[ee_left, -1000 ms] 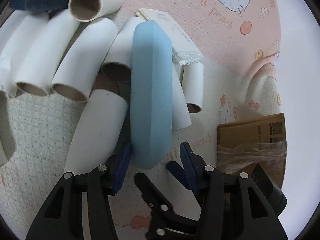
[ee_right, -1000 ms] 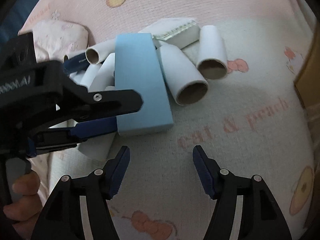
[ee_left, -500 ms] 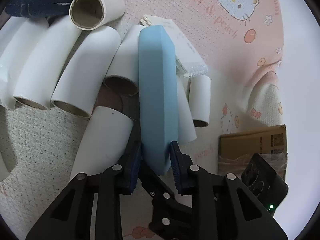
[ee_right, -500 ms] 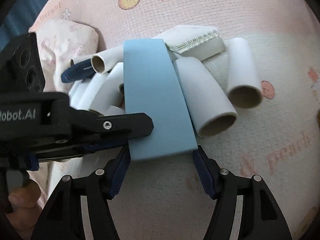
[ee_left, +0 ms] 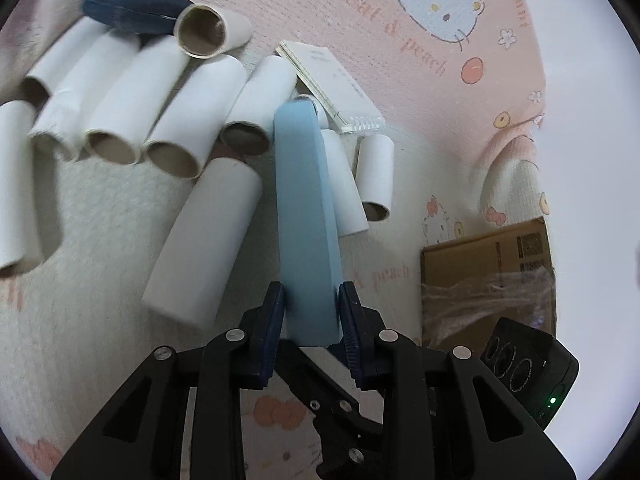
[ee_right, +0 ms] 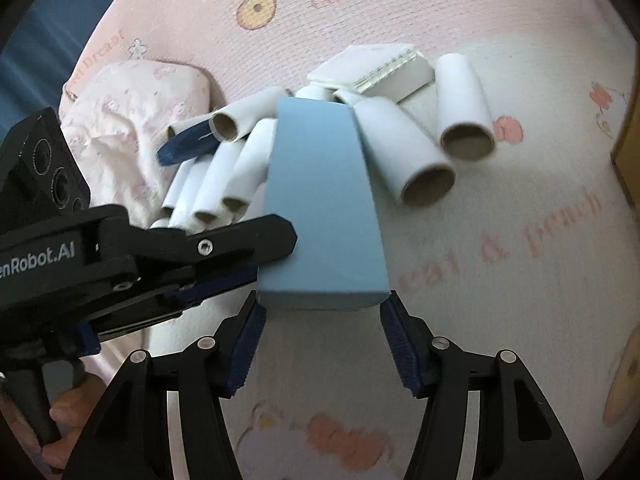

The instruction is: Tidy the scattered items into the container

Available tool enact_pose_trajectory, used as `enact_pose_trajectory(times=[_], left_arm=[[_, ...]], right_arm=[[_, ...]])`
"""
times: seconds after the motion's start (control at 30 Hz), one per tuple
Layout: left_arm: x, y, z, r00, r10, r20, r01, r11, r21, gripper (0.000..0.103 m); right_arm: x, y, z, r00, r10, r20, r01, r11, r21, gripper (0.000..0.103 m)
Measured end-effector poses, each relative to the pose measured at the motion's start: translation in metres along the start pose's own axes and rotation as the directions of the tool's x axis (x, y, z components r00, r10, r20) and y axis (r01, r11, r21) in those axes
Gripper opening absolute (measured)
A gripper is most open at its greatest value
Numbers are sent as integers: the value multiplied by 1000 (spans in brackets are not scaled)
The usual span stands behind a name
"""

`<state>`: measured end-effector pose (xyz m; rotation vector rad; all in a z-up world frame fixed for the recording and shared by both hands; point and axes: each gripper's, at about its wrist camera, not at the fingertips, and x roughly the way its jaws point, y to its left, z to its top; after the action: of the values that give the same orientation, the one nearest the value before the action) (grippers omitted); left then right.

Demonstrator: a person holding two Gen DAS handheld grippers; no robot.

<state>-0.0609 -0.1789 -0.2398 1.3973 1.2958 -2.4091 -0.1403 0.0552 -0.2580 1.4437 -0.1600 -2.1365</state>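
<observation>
A long light-blue block (ee_left: 306, 208) (ee_right: 320, 200) hangs over a heap of white cardboard tubes (ee_left: 212, 240) (ee_right: 404, 152). My left gripper (ee_left: 311, 308) (ee_right: 276, 258) is shut on its thin sides near the near end. My right gripper (ee_right: 322, 308) is closing on the block's wide near end, with both pads touching its corners. A spiral notepad (ee_left: 332, 84) (ee_right: 376, 68) and a dark blue pouch (ee_left: 132, 6) (ee_right: 188, 144) lie among the tubes. A brown cardboard box (ee_left: 488, 276) (ee_right: 628, 152) stands to the right.
Everything lies on a pink and white cartoon-print blanket (ee_left: 400, 32) with a bunched fold (ee_right: 132, 112) at the left. The right gripper's black camera housing (ee_left: 528, 372) sits in front of the box. A hand (ee_right: 68, 404) holds the left gripper's handle.
The left gripper shut on the blue block and raised its near end off the tubes. The right gripper came up to that end and narrowed around it.
</observation>
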Motion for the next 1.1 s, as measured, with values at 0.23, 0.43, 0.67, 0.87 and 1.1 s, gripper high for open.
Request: enact_pose_trajectory(times=[0.23, 0.43, 0.67, 0.87, 1.1], left_arm=[[-11, 2, -19, 999, 29, -31, -28, 999, 33, 30], [-4, 7, -22, 999, 14, -41, -13, 1000, 5, 17], [-6, 19, -14, 999, 22, -34, -23, 1000, -18, 18], [-6, 36, -16, 995, 99, -25, -100, 995, -25, 2], [8, 31, -18, 995, 61, -83, -61, 998, 8, 1]], right_arm=[[-23, -12, -50, 995, 92, -33, -88, 990, 113, 34], [-41, -27, -57, 997, 70, -35, -62, 982, 177, 34], [-66, -43, -50, 1000, 10, 9, -12, 971, 239, 36], [-54, -38, -36, 998, -58, 11, 54, 976, 209, 17], [-35, -48, -30, 999, -47, -24, 52, 969, 242, 17]])
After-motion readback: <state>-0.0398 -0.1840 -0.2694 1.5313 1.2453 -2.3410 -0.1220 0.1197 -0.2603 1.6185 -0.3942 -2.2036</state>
